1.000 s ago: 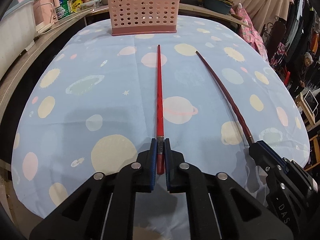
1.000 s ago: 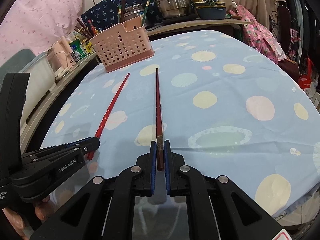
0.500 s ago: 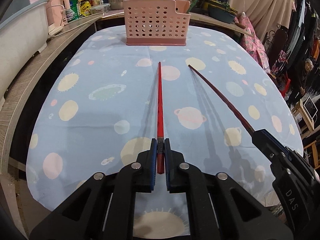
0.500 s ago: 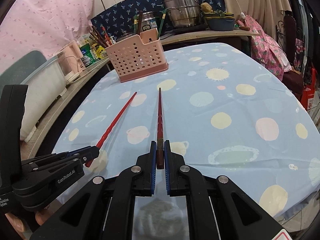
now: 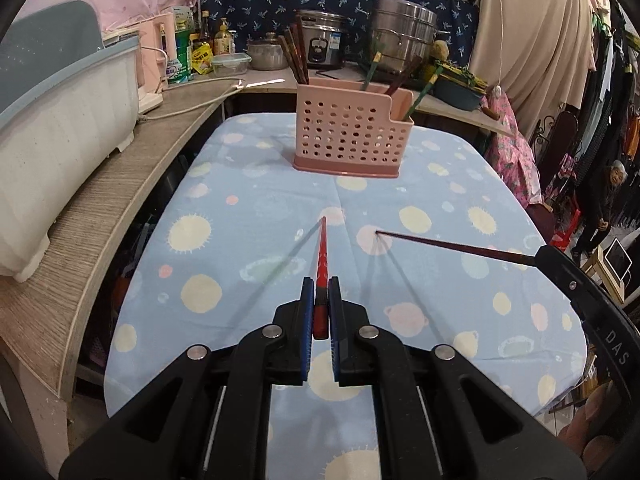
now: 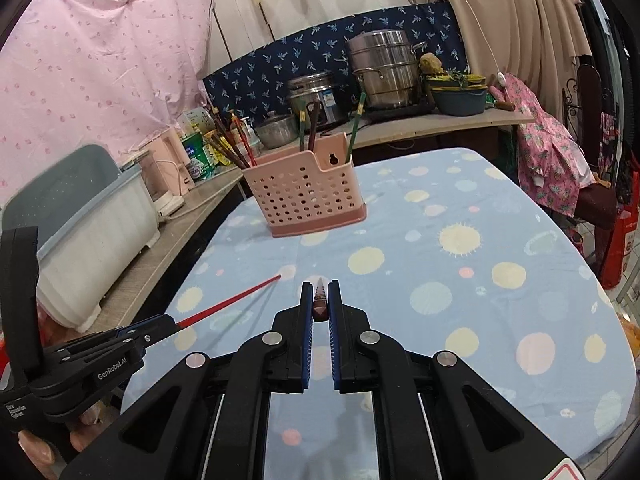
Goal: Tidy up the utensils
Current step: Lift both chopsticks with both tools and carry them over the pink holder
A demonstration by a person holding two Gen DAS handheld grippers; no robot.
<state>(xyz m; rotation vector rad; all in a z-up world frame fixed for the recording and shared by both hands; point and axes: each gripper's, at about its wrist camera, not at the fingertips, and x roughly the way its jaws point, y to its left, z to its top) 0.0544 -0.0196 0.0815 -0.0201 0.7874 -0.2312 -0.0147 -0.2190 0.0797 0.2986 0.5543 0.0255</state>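
Observation:
My left gripper [image 5: 319,286] is shut on the thick end of a red chopstick [image 5: 321,260], which points forward above the cloth. My right gripper [image 6: 319,290] is shut on a dark brown chopstick [image 6: 319,300], seen nearly end-on in the right wrist view. The left wrist view shows the brown chopstick [image 5: 452,247] reaching in from the right gripper at the right edge. The red chopstick [image 6: 228,301] crosses the lower left of the right wrist view. A pink perforated utensil basket [image 5: 352,136] stands at the far end of the table, with several chopsticks upright in it.
The table wears a blue cloth with planets and suns [image 5: 248,216]. A wooden counter [image 5: 104,200] runs along the left with a white and grey bin [image 5: 60,120]. Pots, bottles and a rice cooker [image 6: 316,96] line the back counter. A person [image 5: 604,204] stands far right.
Both grippers have risen, lifting the red and brown chopsticks off the cloth. The views tilted up, so the basket and the back counter now sit lower and fuller in view.

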